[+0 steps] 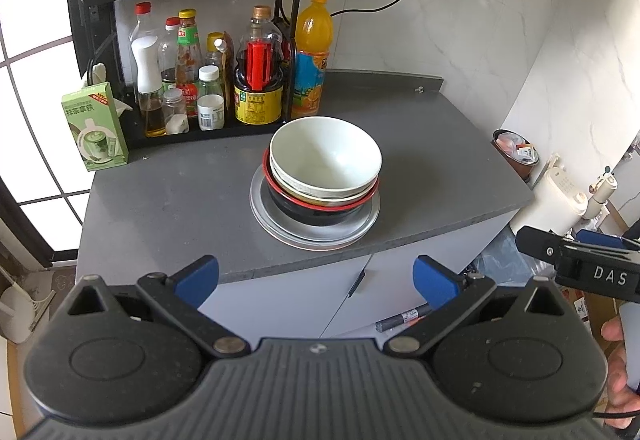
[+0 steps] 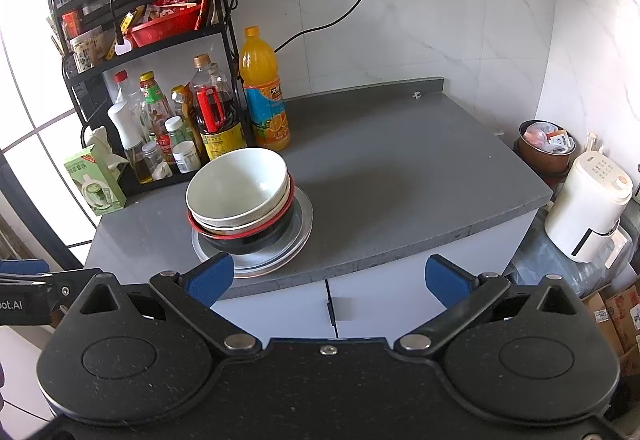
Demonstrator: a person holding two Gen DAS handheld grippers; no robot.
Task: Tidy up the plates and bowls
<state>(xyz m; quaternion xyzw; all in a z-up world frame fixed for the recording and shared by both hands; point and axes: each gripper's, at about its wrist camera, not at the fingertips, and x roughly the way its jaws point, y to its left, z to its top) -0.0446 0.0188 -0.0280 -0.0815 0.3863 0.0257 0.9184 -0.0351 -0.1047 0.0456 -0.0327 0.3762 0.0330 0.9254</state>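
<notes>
I am holding my left gripper (image 1: pixel 316 282) and right gripper (image 2: pixel 328 280) spread wide and empty, short of the stacked bowls (image 1: pixel 325 163) ahead. The stack looks done (my guess), so next I am likely just backing away.

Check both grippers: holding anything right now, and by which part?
Nothing held. Left gripper and right gripper are both open and empty, short of the counter edge; the bowl stack sits untouched on the plates.
</notes>
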